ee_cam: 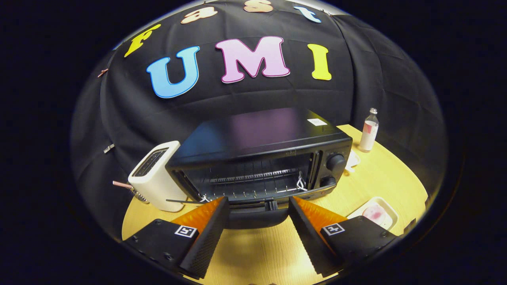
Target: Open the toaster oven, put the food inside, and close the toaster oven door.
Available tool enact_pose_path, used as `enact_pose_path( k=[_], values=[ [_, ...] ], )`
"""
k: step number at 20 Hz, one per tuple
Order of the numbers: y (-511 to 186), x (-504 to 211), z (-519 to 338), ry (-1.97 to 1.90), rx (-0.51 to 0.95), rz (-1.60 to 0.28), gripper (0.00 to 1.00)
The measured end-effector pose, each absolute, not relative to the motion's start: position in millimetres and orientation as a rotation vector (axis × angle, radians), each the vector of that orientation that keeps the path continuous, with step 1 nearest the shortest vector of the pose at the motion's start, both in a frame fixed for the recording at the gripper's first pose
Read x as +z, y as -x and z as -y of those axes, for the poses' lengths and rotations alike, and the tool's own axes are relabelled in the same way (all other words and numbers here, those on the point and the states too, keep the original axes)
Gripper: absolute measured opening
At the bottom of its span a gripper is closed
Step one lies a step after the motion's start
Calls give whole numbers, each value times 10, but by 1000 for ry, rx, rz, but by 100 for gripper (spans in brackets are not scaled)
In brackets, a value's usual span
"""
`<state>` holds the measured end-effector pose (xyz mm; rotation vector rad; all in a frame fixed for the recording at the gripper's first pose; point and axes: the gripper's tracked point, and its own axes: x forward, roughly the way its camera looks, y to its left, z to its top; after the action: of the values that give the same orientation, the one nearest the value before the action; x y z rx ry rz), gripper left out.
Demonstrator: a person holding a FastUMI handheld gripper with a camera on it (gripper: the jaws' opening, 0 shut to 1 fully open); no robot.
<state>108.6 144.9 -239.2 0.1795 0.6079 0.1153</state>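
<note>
Right now the wooden table (368, 178) carries the black toaster oven (261, 158) at its middle w/ door (253, 215) dropped open toward the gripper (259, 208), wire rack visible inside. Left of the oven, touching or nearly so, stands a white toaster (156, 176); right of the oven & further back, a clear bottle (369, 130); right & nearer, a white tray (376, 213) w/ pink food. Gripper fingers spread wide, grasping nothing, tips at the oven door's front edge.
</note>
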Motion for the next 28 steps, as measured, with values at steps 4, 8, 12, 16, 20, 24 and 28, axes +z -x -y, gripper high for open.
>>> enact_pose_path(
  k=[4, 8, 12, 16, 20, 24, 28],
  values=[
    [-753, -2643, -1414, -179, 135, -656, 98],
    [-431, -3106, -1363, -106, 182, -782, 99],
    [-276, -3272, -1278, -41, 244, -787, 99],
    [-246, -3195, -1118, 1, 325, -767, 99],
    [-201, -3104, -709, 6, 362, -773, 100],
    [-300, -2900, -75, -1, 361, -771, 99],
    [-487, -2821, 609, -31, 303, -783, 99]
  ],
)
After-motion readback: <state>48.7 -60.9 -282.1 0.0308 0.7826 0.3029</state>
